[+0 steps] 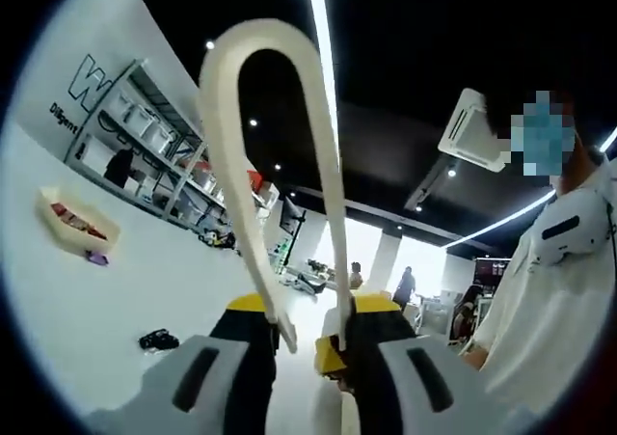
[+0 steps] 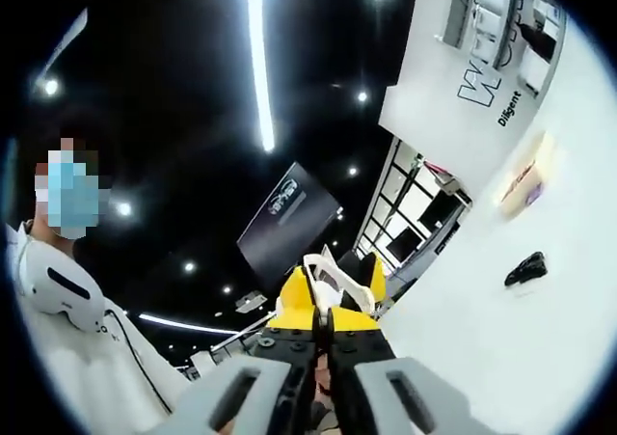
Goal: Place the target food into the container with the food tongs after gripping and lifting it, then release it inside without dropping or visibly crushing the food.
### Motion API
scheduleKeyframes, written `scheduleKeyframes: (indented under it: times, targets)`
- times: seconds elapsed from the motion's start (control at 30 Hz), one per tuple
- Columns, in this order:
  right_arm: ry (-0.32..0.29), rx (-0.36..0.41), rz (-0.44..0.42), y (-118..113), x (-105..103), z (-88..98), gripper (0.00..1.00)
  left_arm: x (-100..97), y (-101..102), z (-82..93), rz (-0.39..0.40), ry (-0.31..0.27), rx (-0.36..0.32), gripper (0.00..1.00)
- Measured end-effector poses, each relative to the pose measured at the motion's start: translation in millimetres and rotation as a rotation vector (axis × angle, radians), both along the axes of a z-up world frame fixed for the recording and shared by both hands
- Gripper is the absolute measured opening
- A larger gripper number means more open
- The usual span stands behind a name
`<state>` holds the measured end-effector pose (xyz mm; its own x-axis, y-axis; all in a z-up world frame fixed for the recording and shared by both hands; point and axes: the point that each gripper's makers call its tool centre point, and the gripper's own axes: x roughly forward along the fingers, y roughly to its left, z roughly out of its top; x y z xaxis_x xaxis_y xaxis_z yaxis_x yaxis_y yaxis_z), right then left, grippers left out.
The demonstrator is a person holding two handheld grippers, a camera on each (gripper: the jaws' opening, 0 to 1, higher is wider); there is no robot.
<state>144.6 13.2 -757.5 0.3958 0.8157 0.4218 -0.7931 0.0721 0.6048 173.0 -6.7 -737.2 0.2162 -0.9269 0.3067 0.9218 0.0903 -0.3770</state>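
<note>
White food tongs (image 1: 224, 126) rise from between my left gripper (image 1: 314, 346) jaws, which are shut on the tongs' two legs. The tongs' bend points up toward the ceiling. A cream container (image 1: 79, 225) with red food pieces sits far off on the tilted white table (image 1: 87, 310); the same container (image 2: 522, 177) shows small at the right. My right gripper (image 2: 326, 331) has its black jaws pressed together. A small white curved piece (image 2: 329, 264) shows just past its yellow tips; I cannot tell whether it is held.
A black object (image 1: 159, 339) (image 2: 525, 268) lies on the table, nearer than the container. A purple bit (image 1: 96, 258) lies by the container. A person in a white shirt (image 1: 554, 300) (image 2: 67, 348) stands close. Shelving (image 1: 154, 146) lines the far wall.
</note>
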Motion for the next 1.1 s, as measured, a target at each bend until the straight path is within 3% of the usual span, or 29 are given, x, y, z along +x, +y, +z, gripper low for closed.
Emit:
scheduleKeyframes:
  times: [0.07,0.27,0.37,0.47,0.5,0.57,0.6,0.63,0.77,0.87,0.9,0.93,1.0,1.07,1.1]
  targets:
    - [-0.013,0.009,-0.004,-1,1,2.4,0.00,-1.7,0,5.2,0.010,-0.032,-0.011,0.24]
    - [-0.053,0.080,0.017,-3,-8,17.4,0.00,-11.6,-3,19.5,-0.011,-0.044,-0.018,0.23]
    - [-0.079,0.072,0.021,-4,-12,22.2,0.00,-16.8,-4,23.8,-0.013,-0.097,0.014,0.23]
    - [-0.087,0.055,0.019,-4,-11,22.3,0.00,-14.7,-4,21.7,-0.025,-0.055,0.032,0.23]
    - [-0.052,-0.016,0.007,-3,-5,14.8,0.00,-9.8,-2,17.7,0.001,-0.103,0.097,0.23]
    - [-0.067,-0.064,0.004,-2,-6,14.2,0.00,-9.7,-2,16.3,0.003,-0.131,0.135,0.23]
    - [-0.105,-0.097,-0.003,-3,-7,14.3,0.00,-12.8,-2,18.2,-0.010,-0.145,0.147,0.23]
    - [-0.131,-0.125,-0.014,-5,-9,15.8,0.00,-12.8,0,21.4,-0.001,-0.169,0.157,0.24]
    - [-0.168,-0.247,-0.081,-14,-3,6.9,0.00,-10.4,10,32.4,0.012,-0.170,0.132,0.25]
    - [-0.184,-0.317,-0.095,-14,-4,-3.1,0.00,4.0,16,19.9,0.079,-0.231,0.247,0.25]
    - [-0.179,-0.326,-0.098,-13,-5,-5.0,0.00,6.2,16,17.5,0.085,-0.226,0.259,0.26]
    - [-0.178,-0.341,-0.097,-13,-6,-7.9,0.00,12.8,18,11.2,0.098,-0.166,0.279,0.26]
    - [-0.179,-0.351,-0.093,-12,-10,-10.7,0.00,24.9,20,6.6,0.107,-0.046,0.253,0.25]
    - [-0.180,-0.351,-0.093,-13,-12,-12.1,0.00,43.7,24,-3.1,0.196,-0.098,0.318,0.24]
    - [-0.180,-0.348,-0.093,-14,-12,-12.2,0.00,51.9,25,-8.2,0.229,-0.093,0.343,0.24]
